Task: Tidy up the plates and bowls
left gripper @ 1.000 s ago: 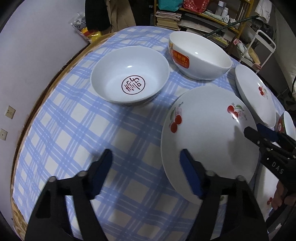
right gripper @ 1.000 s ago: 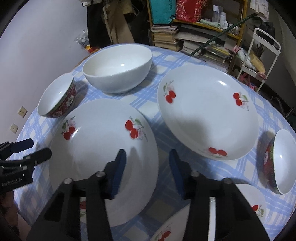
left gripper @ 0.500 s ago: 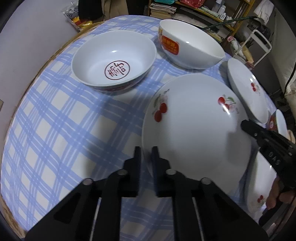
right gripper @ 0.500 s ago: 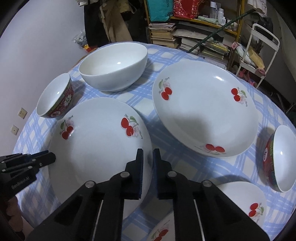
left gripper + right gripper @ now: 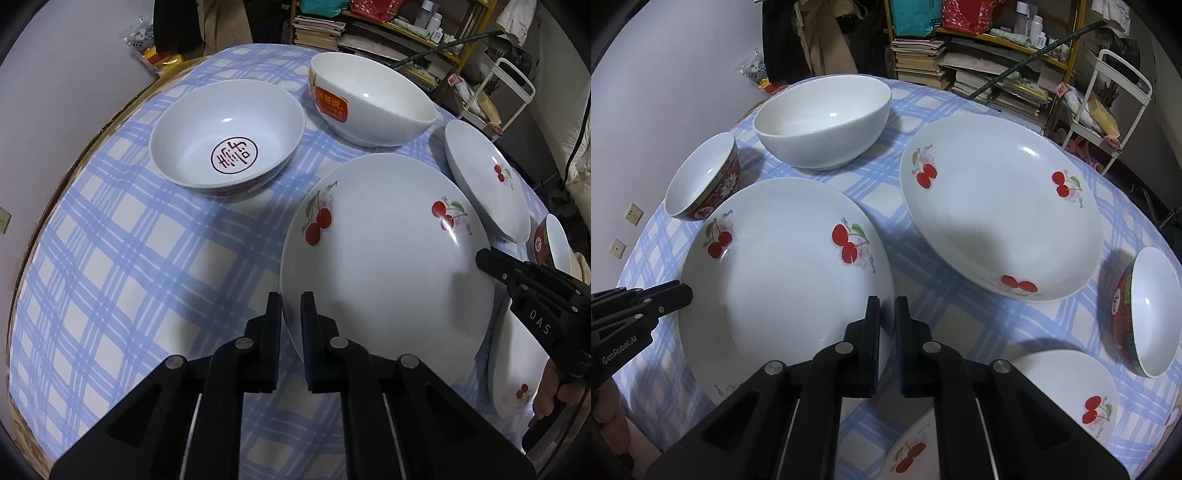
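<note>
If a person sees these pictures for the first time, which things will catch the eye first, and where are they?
First comes the large cherry plate in the middle of the blue checked tablecloth, pinched at opposite rims by the left gripper and the right gripper. Behind it stand the bowl with a red seal and the big white bowl, and a second cherry plate lies to its right.
</note>
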Motion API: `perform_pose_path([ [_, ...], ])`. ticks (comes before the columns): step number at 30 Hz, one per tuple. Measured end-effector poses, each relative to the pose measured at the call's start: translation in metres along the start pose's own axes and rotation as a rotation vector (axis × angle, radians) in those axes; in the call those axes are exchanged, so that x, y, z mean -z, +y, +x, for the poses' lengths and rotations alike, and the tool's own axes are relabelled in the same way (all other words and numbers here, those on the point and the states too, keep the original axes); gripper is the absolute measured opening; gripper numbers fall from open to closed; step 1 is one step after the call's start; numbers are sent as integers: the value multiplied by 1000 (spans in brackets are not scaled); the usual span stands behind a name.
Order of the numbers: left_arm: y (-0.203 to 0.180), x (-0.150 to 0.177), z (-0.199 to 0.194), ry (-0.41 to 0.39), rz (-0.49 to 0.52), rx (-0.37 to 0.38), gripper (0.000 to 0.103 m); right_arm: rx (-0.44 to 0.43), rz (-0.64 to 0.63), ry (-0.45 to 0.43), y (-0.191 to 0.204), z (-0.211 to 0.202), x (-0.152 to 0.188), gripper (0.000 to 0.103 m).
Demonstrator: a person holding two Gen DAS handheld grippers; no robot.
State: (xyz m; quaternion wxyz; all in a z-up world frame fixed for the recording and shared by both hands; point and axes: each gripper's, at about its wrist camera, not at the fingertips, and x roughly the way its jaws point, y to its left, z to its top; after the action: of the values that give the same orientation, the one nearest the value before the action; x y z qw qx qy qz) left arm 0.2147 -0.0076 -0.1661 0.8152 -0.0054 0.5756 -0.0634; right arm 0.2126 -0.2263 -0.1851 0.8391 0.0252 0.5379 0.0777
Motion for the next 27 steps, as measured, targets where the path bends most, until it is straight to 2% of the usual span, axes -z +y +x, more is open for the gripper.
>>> perform_pose_path([
  [8, 9, 13, -9, 31, -42, 0, 9, -26, -8, -6, 9, -17, 10, 9],
  [21, 6, 46, -50, 22, -15, 36, 9, -22, 4, -31, 21, -55, 39, 9],
  [27, 7, 56, -66, 13, 7, 21, 10, -17, -11, -29, 30, -65, 54, 9],
])
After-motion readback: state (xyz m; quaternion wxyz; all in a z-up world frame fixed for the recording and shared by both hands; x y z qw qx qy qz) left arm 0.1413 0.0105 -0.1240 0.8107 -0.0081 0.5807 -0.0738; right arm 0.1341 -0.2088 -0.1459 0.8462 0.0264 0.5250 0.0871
